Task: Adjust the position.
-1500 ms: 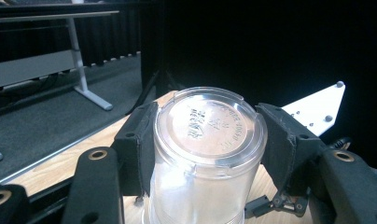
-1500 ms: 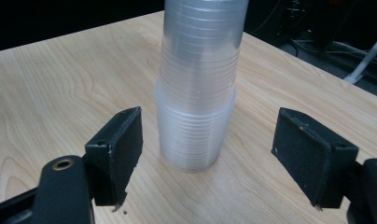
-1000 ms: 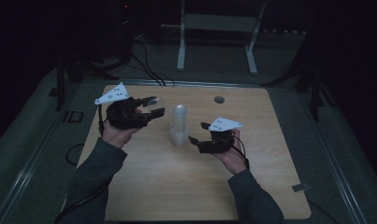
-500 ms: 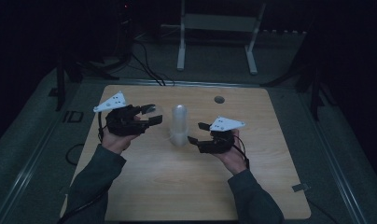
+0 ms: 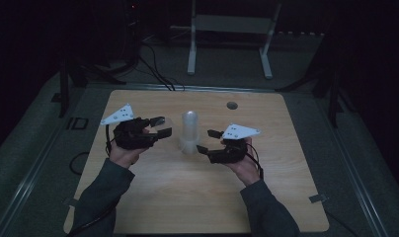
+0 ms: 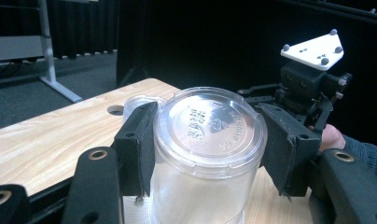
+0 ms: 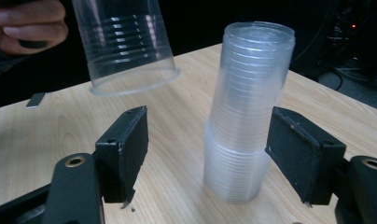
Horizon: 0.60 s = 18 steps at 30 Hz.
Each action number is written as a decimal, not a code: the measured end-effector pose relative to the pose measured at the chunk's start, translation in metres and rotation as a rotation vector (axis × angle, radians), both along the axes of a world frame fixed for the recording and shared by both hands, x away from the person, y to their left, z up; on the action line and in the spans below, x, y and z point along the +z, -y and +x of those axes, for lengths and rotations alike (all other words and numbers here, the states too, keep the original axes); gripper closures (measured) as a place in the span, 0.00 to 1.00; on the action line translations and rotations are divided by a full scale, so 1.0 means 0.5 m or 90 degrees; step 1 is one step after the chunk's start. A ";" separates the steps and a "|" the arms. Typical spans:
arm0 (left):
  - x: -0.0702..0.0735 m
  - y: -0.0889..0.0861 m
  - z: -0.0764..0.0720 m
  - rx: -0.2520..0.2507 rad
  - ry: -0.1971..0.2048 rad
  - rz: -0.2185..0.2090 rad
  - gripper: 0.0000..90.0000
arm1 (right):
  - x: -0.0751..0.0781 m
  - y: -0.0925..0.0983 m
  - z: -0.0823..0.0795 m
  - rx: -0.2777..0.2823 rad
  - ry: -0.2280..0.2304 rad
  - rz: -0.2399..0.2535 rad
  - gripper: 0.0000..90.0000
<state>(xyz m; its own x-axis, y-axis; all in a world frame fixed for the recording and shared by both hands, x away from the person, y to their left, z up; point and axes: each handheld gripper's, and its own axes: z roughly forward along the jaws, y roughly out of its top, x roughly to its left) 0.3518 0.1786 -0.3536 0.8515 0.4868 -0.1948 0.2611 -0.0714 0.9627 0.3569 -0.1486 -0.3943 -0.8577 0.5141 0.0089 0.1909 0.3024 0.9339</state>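
Dim room, wooden worktop lit only in the middle; surroundings mostly black.

Left tool: clamped on a single clear plastic cup, held upside down, base toward the camera. In the left tool view both black pads press the cup's sides; embossed lettering on the base is there but too faint to read. The cup's rim is cut off by the bottom edge of that view. In the right tool view the same cup hangs above the worktop, rim down, not touching the wood; its upper part is cropped by the frame top, and the fingers of the person's left hand show beside it. In the high view the cup is nearly invisible, just a pale glint between the pads.

Stack of clear cups: stands inverted and upright near the worktop's middle, between the two tools. How many cups are nested cannot be counted; the walls blur together. It steps from a wider lower section to a narrower upper one.

Right tool: jaws have just been opening and sit at a middling width. In the right tool view the stack stands between the pads, with a gap at the left pad; whether the right pad touches it is unclear. The right tool is also seen across the worktop, partly hidden behind the held cup.

A small round hole lies toward the far edge. Stand legs beyond fade into the dark.
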 end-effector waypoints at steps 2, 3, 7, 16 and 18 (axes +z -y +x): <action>-0.004 0.001 0.000 -0.001 -0.001 0.000 0.46 | 0.001 -0.001 -0.001 0.003 0.002 0.002 0.32; -0.005 0.002 0.000 -0.003 -0.001 0.000 0.46 | 0.001 -0.002 -0.001 0.005 0.001 0.003 0.32; -0.009 0.005 -0.002 -0.007 -0.001 0.000 0.46 | 0.006 -0.003 -0.003 0.012 0.002 0.013 0.32; -0.017 0.010 -0.003 -0.016 -0.001 0.004 0.46 | 0.014 -0.009 -0.008 0.026 0.008 0.026 0.32; -0.019 0.011 -0.004 -0.017 -0.002 0.003 0.46 | 0.014 -0.010 -0.008 0.029 0.010 0.028 0.32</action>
